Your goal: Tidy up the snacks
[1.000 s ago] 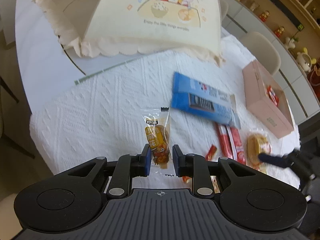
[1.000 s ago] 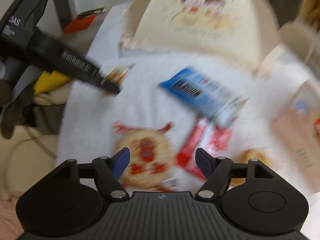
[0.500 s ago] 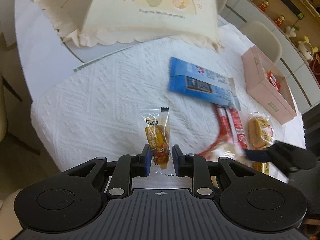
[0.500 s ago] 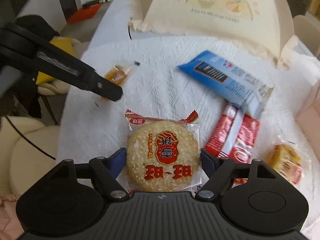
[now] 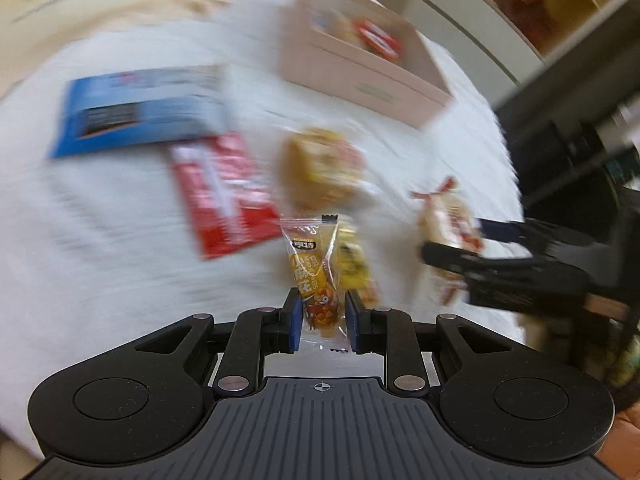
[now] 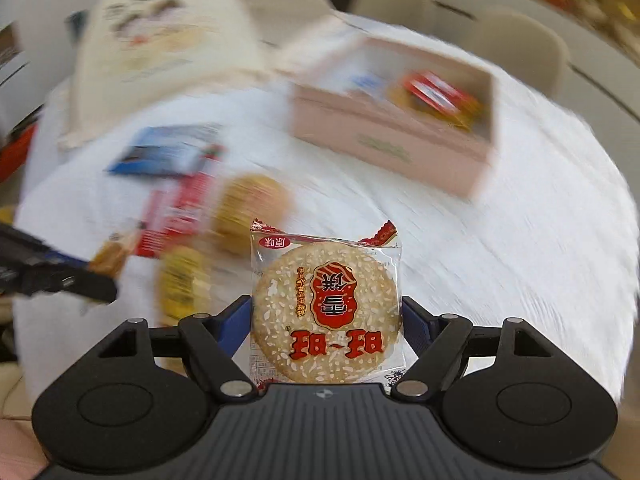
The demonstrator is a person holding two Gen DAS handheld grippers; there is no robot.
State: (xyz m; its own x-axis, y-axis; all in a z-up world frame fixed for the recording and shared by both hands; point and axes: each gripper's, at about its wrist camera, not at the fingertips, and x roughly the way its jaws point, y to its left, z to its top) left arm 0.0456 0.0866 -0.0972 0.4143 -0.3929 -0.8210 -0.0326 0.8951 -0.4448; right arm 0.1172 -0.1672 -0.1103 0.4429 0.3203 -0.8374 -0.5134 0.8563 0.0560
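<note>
The left tool pinches a small yellow snack packet at its lower end, lifted clear of the white cloth; the right tool grips a round rice cracker pack by its sides, its jaws set wide around it after having just opened a little further. Bare cloth lies open to the right of the right tool, running to the curved table edge, while the pink box stands ahead with its open top holding a red wrapper. Left of the cracker the cloth is crowded: a blue packet, a red packet just below it, and a round golden pastry beside that. A second ago the yellow packet lay flat on the cloth between the left jaws and the cracker sat on the cloth; now both are raised and the box looms nearer in both views. Everything beyond the held snacks is smeared by motion, so print and wrappers in the box cannot be read; the right tool is only partly visible at the left view's edge
</note>
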